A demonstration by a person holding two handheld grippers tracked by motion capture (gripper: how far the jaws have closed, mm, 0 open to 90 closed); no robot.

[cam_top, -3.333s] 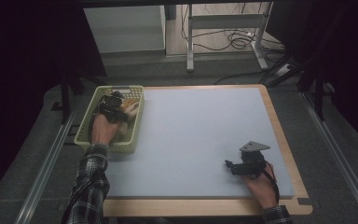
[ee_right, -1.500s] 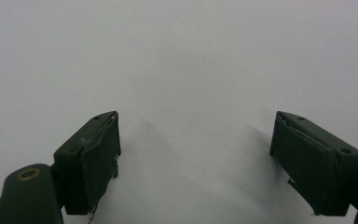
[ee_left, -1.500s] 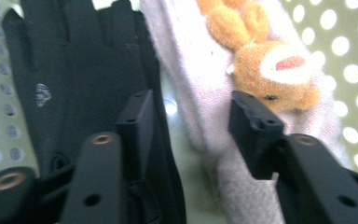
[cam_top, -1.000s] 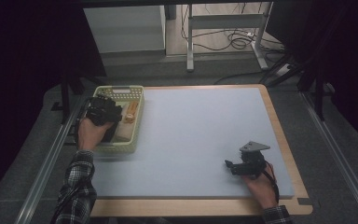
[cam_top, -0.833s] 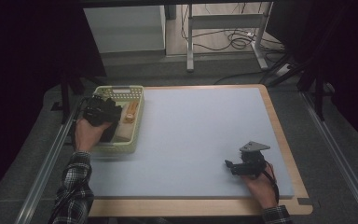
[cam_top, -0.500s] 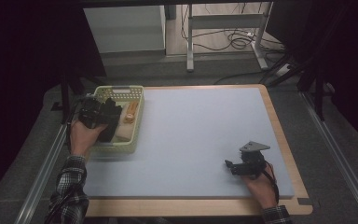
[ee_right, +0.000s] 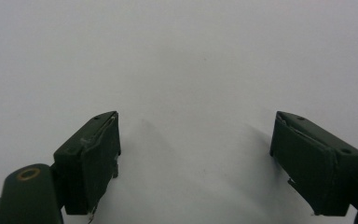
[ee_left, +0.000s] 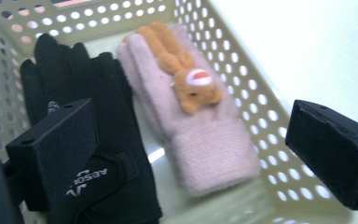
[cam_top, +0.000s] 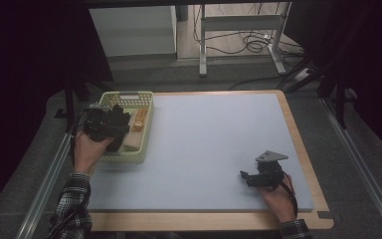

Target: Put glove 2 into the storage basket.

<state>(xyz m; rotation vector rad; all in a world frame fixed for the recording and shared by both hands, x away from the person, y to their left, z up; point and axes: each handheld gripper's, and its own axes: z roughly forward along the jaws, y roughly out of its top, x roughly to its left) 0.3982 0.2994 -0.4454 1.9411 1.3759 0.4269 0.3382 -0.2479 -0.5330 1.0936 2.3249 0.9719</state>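
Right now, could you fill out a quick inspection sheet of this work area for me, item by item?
Surface: pale blue mat on a wood-edged table.
Job's things: pale green perforated basket at the mat's left edge; in it a black glove and a pink knitted glove with an orange plush animal on it, lying side by side.
Clutter: nothing seen on the mat.
Grippers: left gripper over the basket, its jaws have just been opening, wide apart, nothing between the pads; right gripper open, low over bare mat near the right front.
Cables: loose cables on the floor behind the table.
Surroundings: metal desk legs, pale cabinet, dark curtains at the sides.
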